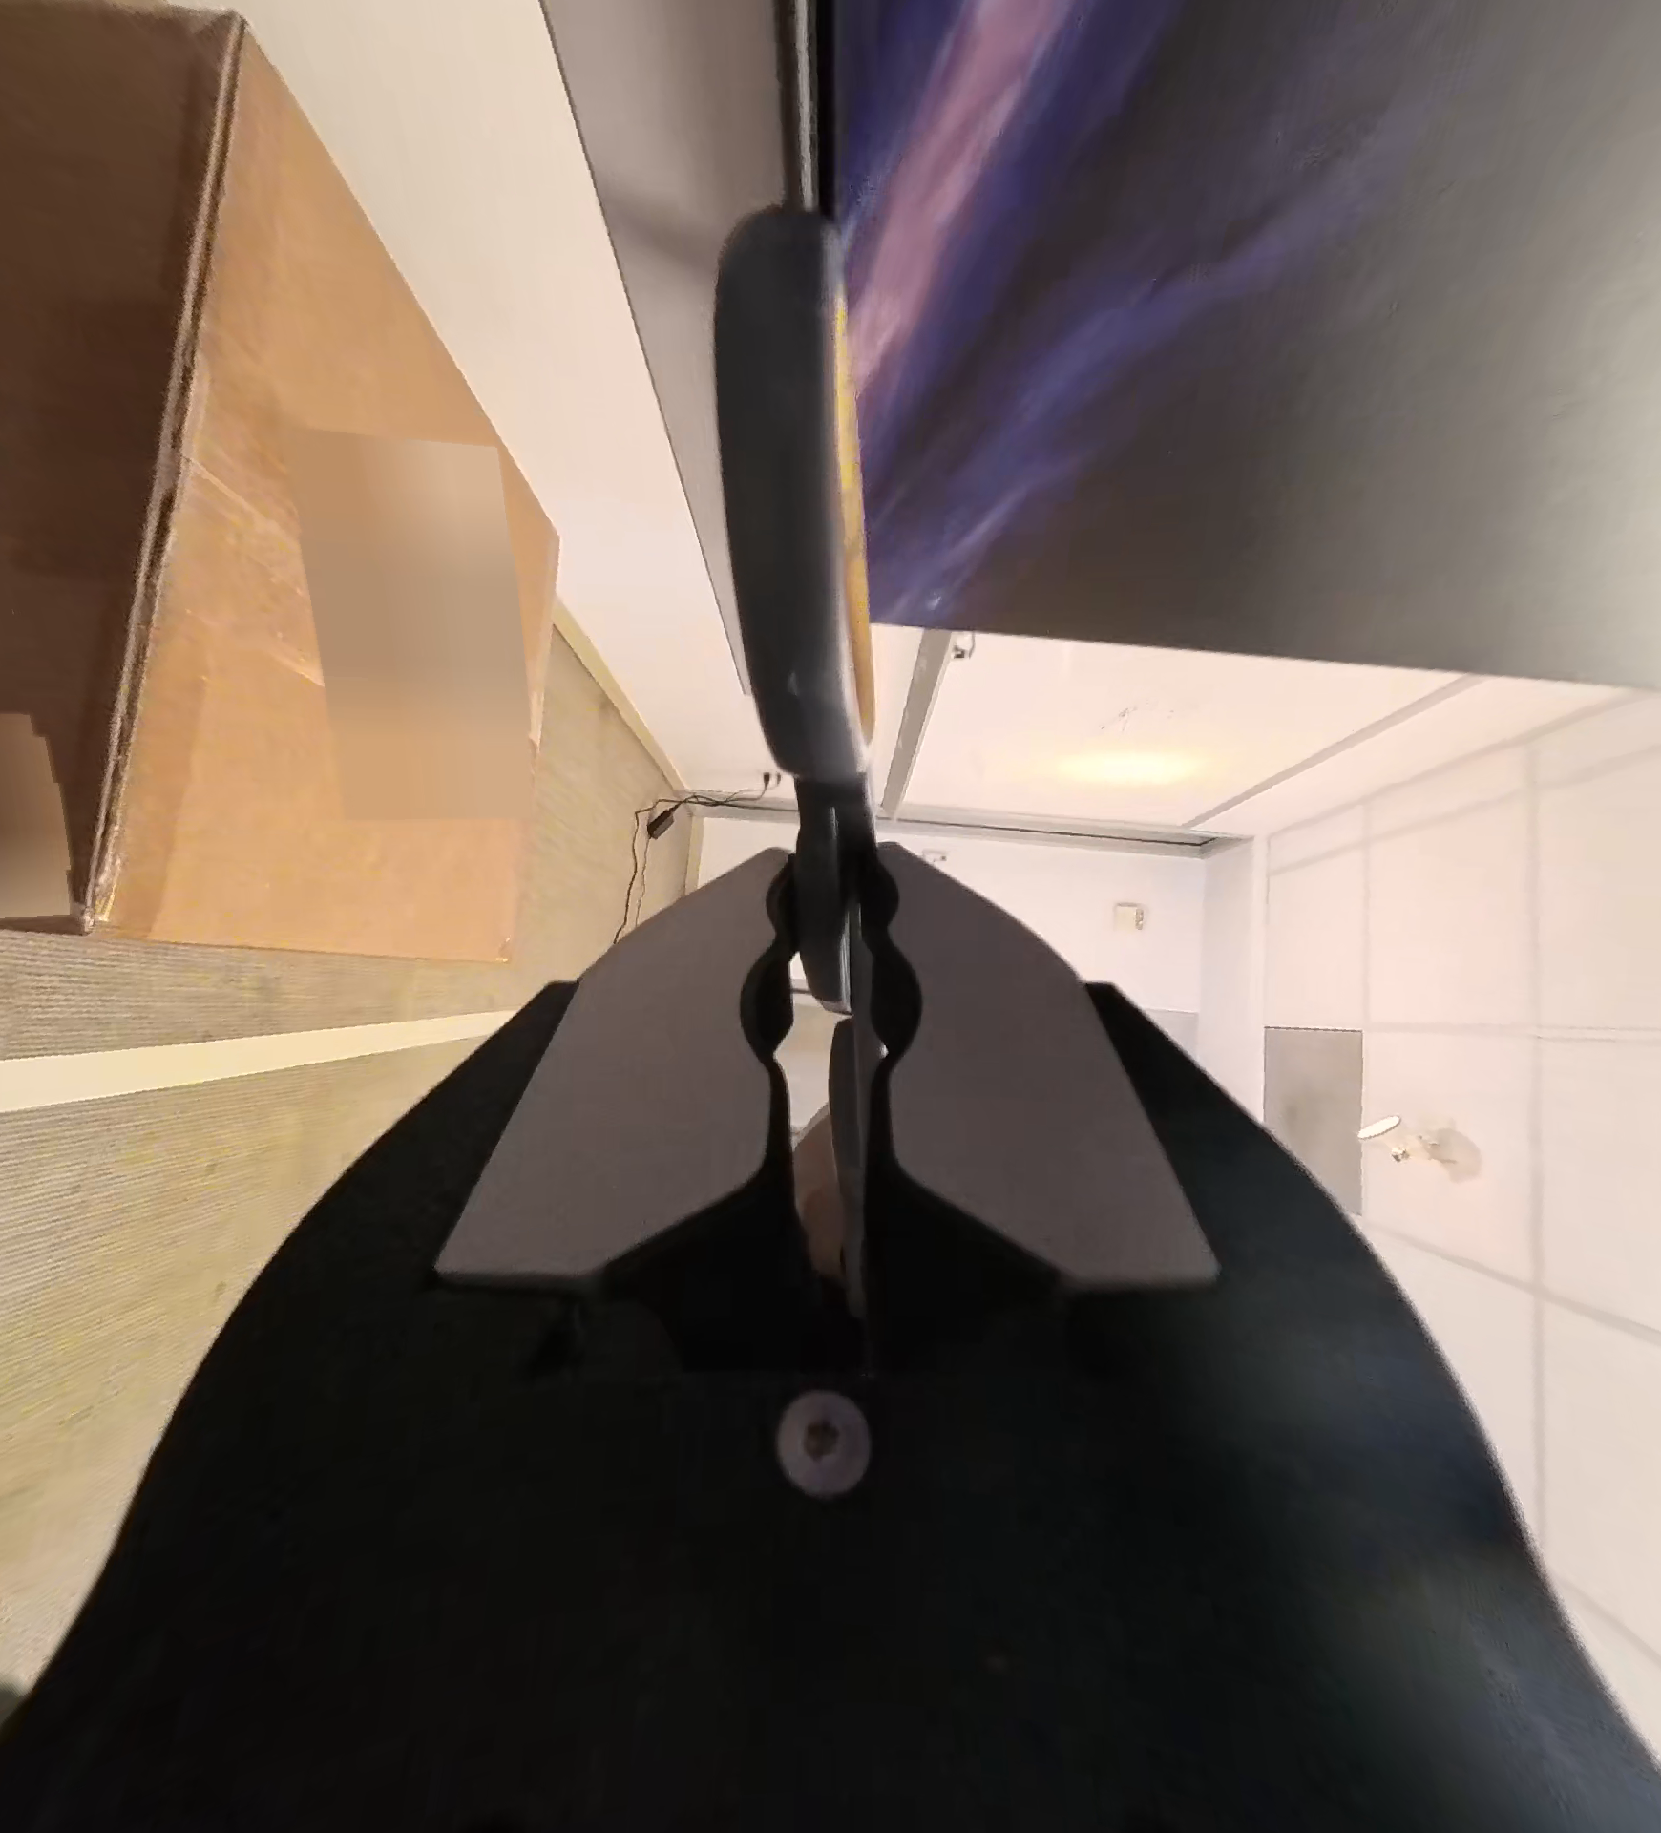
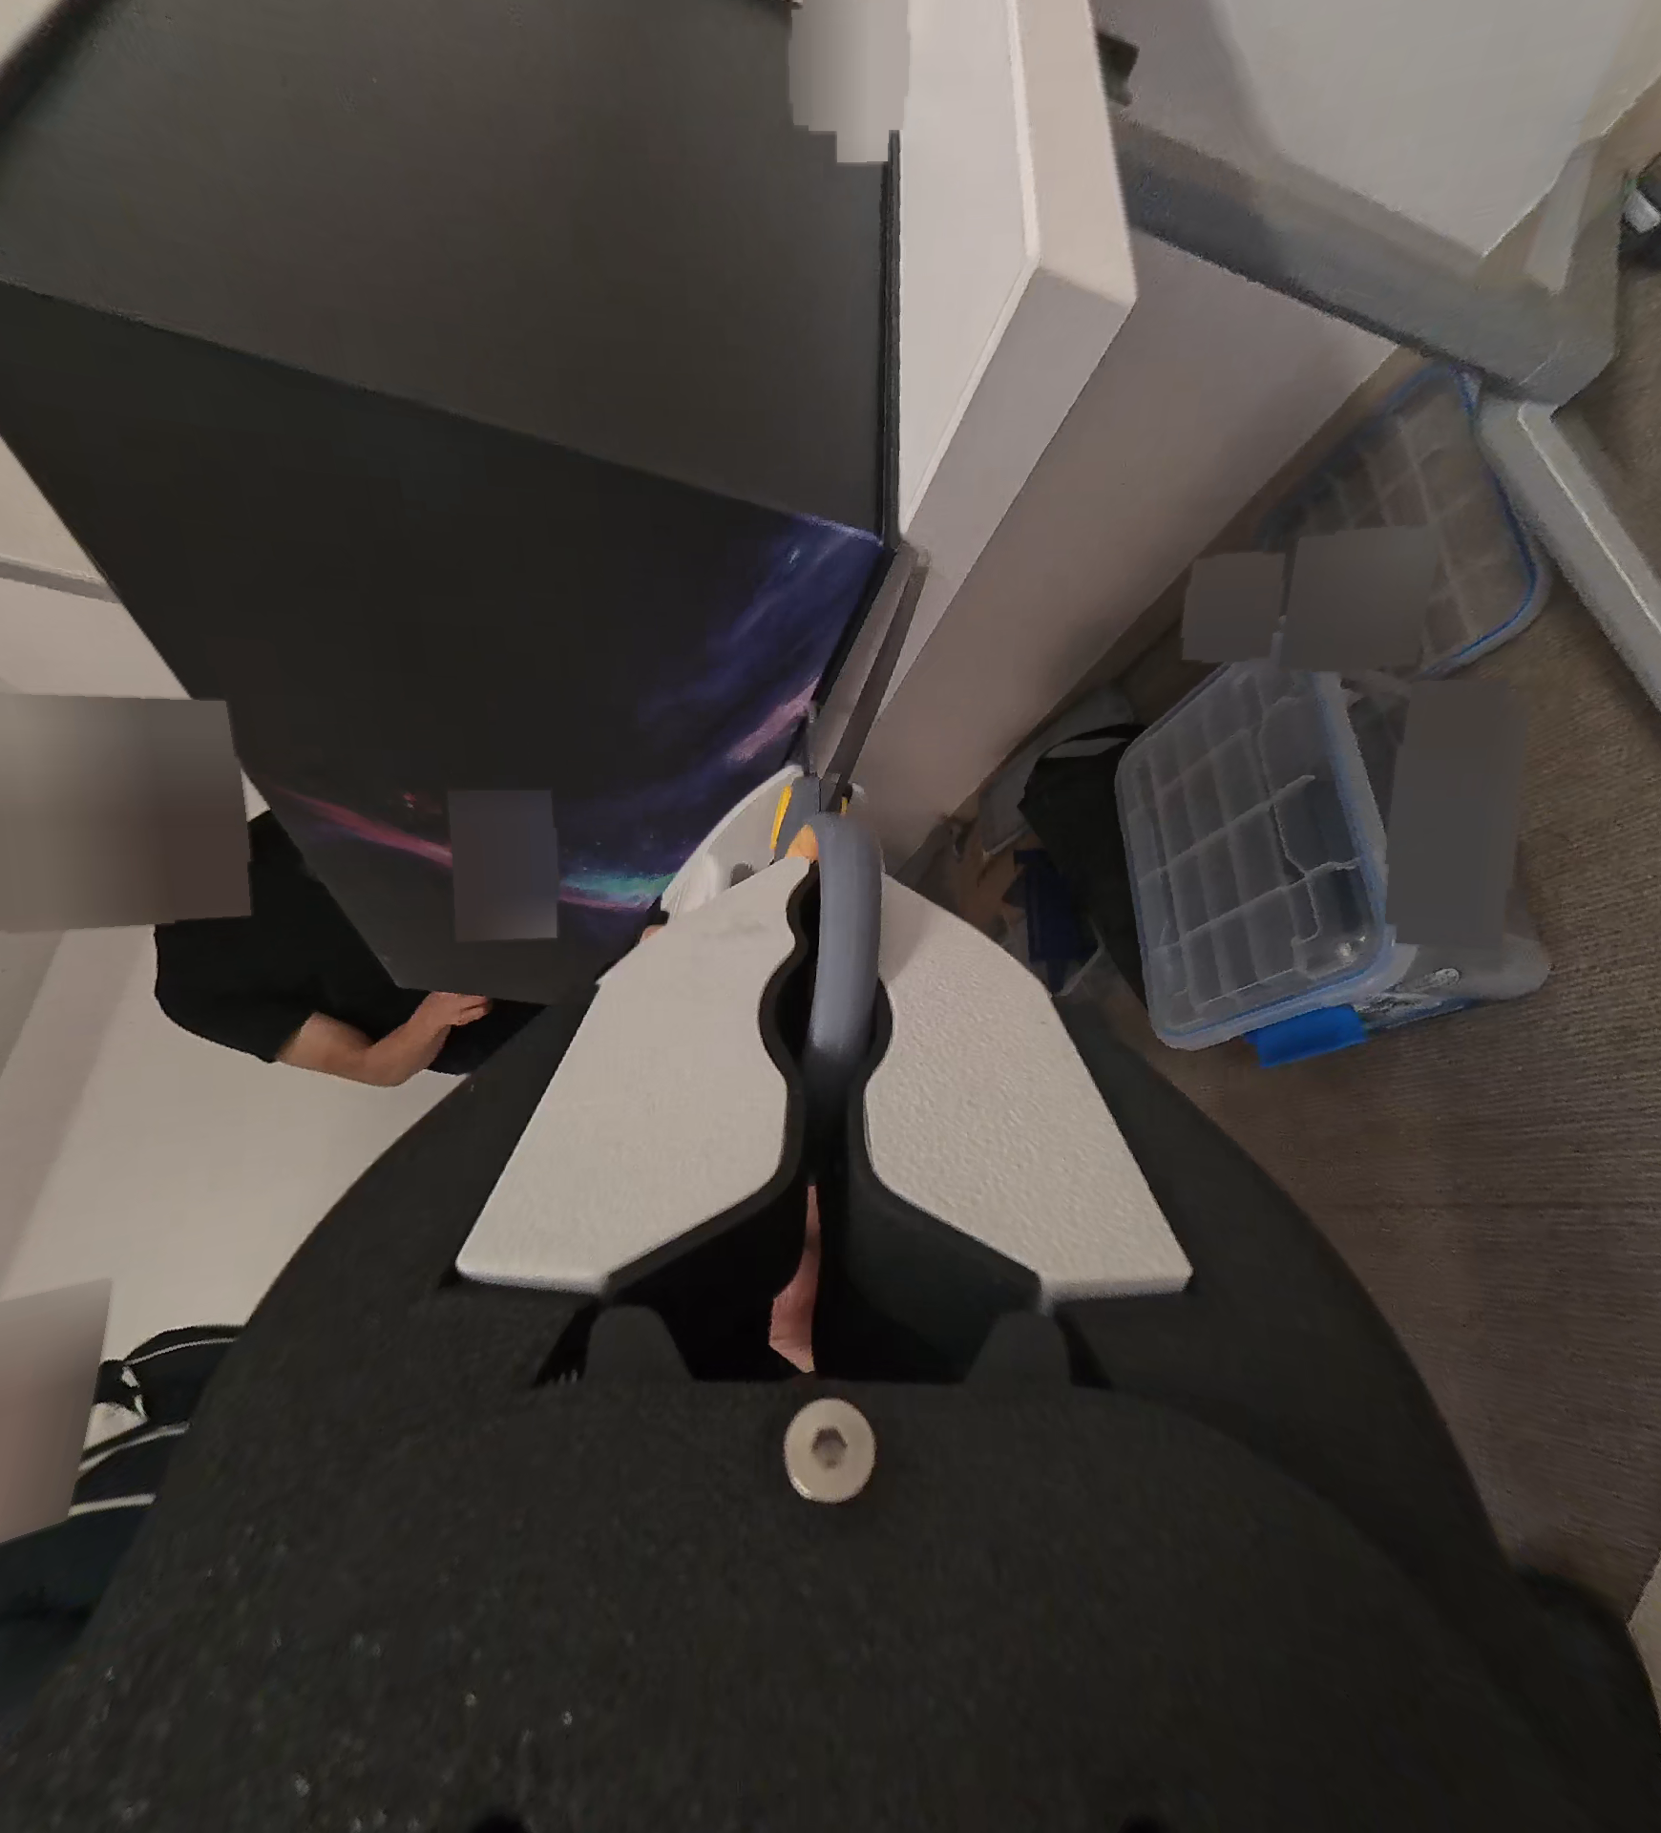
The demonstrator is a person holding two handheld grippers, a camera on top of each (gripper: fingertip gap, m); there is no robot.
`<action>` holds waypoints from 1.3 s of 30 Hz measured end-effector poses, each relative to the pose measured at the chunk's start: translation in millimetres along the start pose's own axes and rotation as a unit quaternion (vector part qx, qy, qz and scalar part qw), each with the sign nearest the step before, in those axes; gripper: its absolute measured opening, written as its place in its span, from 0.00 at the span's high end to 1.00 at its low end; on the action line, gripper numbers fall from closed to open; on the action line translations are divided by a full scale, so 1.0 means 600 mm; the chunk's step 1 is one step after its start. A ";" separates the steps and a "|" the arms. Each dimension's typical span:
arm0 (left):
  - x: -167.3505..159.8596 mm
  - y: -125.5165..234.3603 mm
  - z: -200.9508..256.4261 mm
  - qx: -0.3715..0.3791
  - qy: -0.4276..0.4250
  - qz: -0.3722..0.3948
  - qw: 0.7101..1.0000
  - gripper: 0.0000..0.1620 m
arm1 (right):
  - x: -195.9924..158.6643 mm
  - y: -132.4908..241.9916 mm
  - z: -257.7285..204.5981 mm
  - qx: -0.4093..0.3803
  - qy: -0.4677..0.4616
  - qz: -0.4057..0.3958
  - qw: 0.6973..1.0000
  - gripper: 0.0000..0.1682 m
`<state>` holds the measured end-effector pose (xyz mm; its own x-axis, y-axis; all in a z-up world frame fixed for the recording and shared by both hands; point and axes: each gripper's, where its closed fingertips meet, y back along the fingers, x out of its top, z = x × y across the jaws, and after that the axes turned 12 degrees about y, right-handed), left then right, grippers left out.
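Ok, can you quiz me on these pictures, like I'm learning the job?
1. True or false: the left hand-held gripper is wide open.
2. What does the right hand-held gripper clamp? A) grey handle B) red cup C) green pen
3. Fill in: the clear organiser box lies on the ____.
Key: 1 false; 2 A; 3 carpet.

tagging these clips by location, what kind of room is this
Probably an office or workroom with carpet. Clues: a brown cardboard box on the carpeted floor, clear plastic compartment organizer boxes stacked on it, and a white wall of large panels. A big black printed carton stands nearby.
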<state>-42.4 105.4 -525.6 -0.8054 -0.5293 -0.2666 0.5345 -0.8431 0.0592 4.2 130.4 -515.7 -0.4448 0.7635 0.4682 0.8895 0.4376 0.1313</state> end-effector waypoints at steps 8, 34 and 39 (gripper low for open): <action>-0.003 -0.001 0.002 -0.013 0.003 0.015 1.000 0.94 | 0.002 0.005 -0.001 0.018 -0.004 -0.023 1.000 1.00; -0.274 -0.219 0.279 -0.048 -0.045 -0.083 0.994 0.89 | 0.385 0.207 -0.169 0.102 0.032 0.051 0.993 1.00; -0.241 -0.282 0.383 -0.059 -0.093 -0.090 0.990 0.88 | 0.483 0.154 -0.219 0.125 0.080 0.035 0.988 1.00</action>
<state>-75.1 302.9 -275.7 -0.9175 -0.3894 -0.0807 0.3958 -0.9140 -0.0894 -28.5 329.5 -253.0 -0.3433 0.7203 0.6027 0.8546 0.5057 -0.1176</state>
